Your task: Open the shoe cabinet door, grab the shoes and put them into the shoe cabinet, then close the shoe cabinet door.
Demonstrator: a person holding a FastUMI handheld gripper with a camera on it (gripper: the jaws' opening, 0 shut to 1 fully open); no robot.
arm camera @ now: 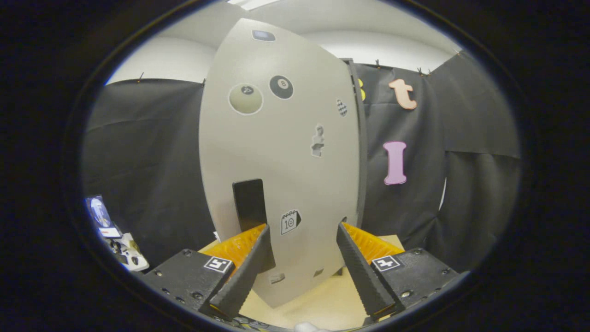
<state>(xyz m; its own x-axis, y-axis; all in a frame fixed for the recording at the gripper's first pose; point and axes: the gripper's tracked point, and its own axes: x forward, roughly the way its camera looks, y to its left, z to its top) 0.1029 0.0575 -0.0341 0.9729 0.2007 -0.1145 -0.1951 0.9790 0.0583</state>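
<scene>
The shoe cabinet (281, 152) stands upright on the pale worktop (322, 299), its sticker-covered door (295, 184) looking shut. Whether shoes are already inside, I cannot tell. The claw (302, 230) points level at the door's lower half, fingers spread wide and holding nothing, the dark handle (250, 205) just ahead of its left finger.
</scene>
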